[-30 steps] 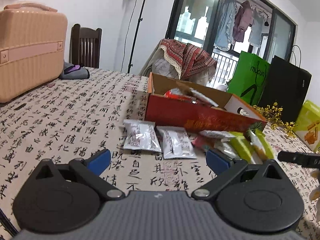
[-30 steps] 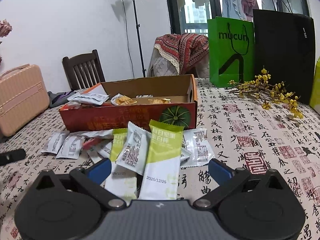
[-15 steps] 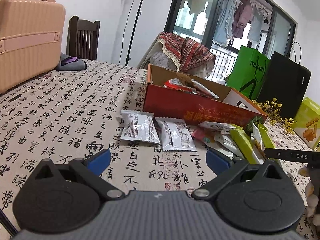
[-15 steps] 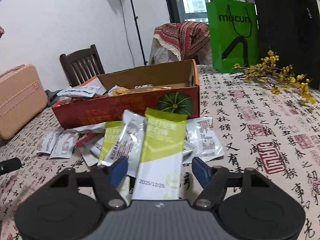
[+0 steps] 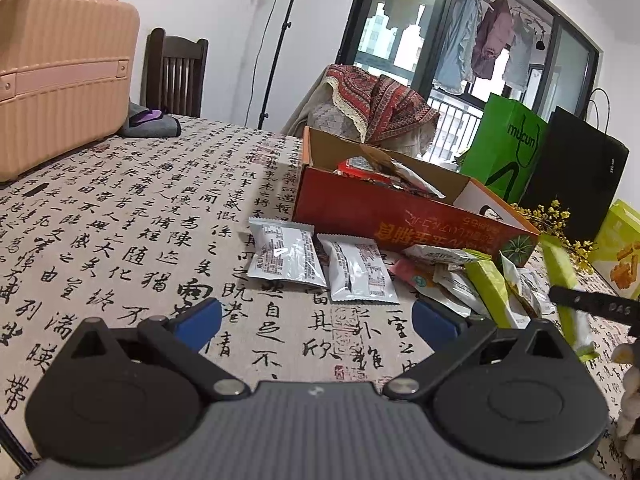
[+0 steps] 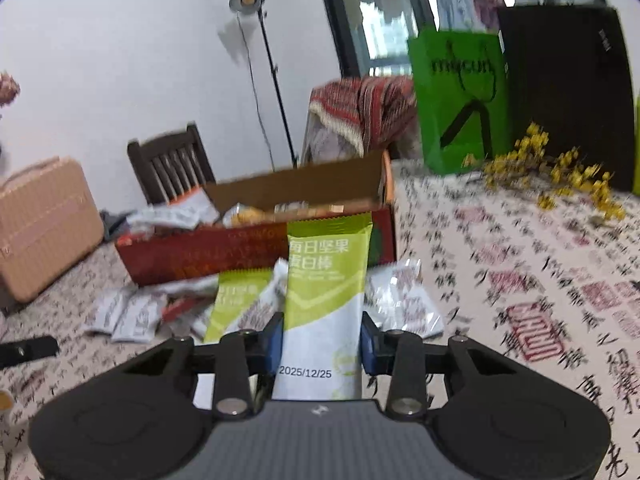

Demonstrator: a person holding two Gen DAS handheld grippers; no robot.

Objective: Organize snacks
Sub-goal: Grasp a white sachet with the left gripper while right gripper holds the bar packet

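wall [image 5: 224,8] white | chair [image 5: 176,72] dark wood | window [image 5: 460,40] black-framed | lamp stand [image 5: 280,52]

the left gripper [image 5: 316,318] is hovering with its jaws spread wide, nothing between them, just in front of two silver snack packets [image 5: 320,260] that are lying side by side against the near wall of the red box [image 5: 360,208]. right of the box's near corner, the right gripper [image 5: 596,304] is lifting a green bar [image 5: 560,268] above the loose snack pile [image 5: 472,280].

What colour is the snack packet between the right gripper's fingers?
Lime green on top, white below, seen best from the right wrist: snack packet.
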